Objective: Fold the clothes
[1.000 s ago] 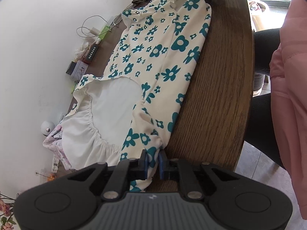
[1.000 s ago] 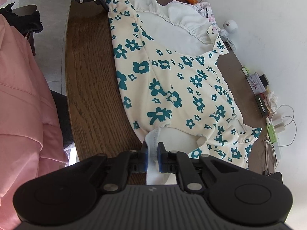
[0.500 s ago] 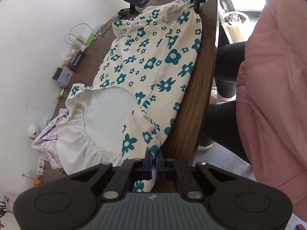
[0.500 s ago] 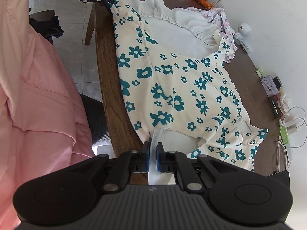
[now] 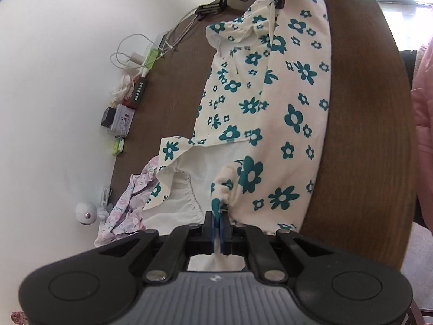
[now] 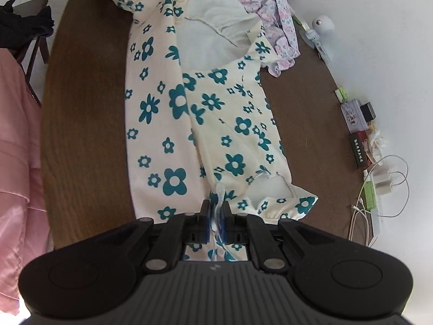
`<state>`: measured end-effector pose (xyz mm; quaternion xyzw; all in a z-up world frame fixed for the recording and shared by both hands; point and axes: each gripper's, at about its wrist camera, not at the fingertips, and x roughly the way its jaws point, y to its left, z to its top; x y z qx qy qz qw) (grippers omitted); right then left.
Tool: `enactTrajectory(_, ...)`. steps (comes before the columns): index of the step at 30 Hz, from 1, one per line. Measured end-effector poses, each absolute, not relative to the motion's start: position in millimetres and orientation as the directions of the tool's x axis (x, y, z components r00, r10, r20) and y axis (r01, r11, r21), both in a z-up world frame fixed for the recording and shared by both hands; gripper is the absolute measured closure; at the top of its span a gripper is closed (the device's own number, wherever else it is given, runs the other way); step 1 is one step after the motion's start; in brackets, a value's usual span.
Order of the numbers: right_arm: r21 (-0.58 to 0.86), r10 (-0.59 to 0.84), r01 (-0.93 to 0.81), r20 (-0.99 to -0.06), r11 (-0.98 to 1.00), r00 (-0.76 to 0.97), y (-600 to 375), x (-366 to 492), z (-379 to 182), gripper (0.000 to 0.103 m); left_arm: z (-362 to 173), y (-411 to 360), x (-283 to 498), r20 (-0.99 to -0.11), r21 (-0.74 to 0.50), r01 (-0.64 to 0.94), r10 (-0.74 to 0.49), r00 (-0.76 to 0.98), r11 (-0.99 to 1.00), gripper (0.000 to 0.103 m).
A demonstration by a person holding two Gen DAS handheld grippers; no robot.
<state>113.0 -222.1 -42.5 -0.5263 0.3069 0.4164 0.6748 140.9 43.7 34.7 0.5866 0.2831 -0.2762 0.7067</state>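
**Folding the flowered garment lengthwise**

Gripping one end each, my left gripper (image 5: 217, 220) and right gripper (image 6: 215, 214) are clamped on the near long edge of the flowered garment (image 5: 284, 103). It runs from bottom centre to frame top on the wooden table (image 5: 360, 140); its far edge lies left in the left view.

Soft matt cloth garment (image 5: 284, 103) on a grained, faintly glossy wooden table (image 5: 362, 124), gripped by matt black plastic grippers (image 5: 217, 224)
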Motion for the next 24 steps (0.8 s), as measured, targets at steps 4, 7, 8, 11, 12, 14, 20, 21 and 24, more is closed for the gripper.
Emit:
enactTrajectory(4,-0.39,0.221,-0.913,-0.887,0.117,0.406,-213.3,154.3,-65.7,0.097,11.5,37.9,191.1,-0.785,0.611,0.776,-0.007,0.62,0.158,0.097)
enactTrajectory(7,-0.338,0.233,-0.932,-0.903,0.135,0.361,-216.0,165.6,-79.3,0.096,-0.1,41.1,207.8,-0.824,0.556,0.812,-0.015,0.567,0.175,0.095)
enactTrajectory(8,-0.32,0.243,-0.936,-0.906,0.145,0.347,-218.0,166.9,-81.9,0.096,-2.3,42.6,211.0,-0.833,0.541,0.821,-0.022,0.554,0.18,0.094)
enactTrajectory(11,-0.279,0.285,-0.942,-0.902,0.189,0.324,-226.0,171.9,-80.8,0.087,-3.2,48.4,209.1,-0.847,0.507,0.836,-0.058,0.528,0.209,0.088)
enactTrajectory(12,-0.26,0.305,-0.94,-0.897,0.221,0.32,-230.0,174.9,-77.8,0.072,-2.2,50.7,208.1,-0.851,0.497,0.84,-0.07,0.521,0.219,0.079)
enactTrajectory(14,-0.22,0.353,-0.933,-0.881,0.284,0.315,-239.9,179.5,-70.4,0.052,2.7,55.5,205.3,-0.848,0.488,0.839,-0.094,0.521,0.243,0.068)
enactTrajectory(20,-0.173,0.445,-0.9,-0.822,0.4,0.356,-267.8,173.3,-52.8,0.042,21.2,61.8,193.5,-0.828,0.476,0.833,-0.175,0.533,0.283,0.048)
enactTrajectory(21,-0.177,0.45,-0.902,-0.818,0.394,0.357,-268.3,169.6,-52.6,0.04,22.3,59.6,192.0,-0.827,0.474,0.836,-0.187,0.53,0.275,0.046)
enactTrajectory(24,-0.196,0.445,-0.905,-0.819,0.378,0.363,-264.7,161.8,-56.3,0.034,16.9,48.5,194.8,-0.829,0.475,0.843,-0.191,0.525,0.253,0.046)
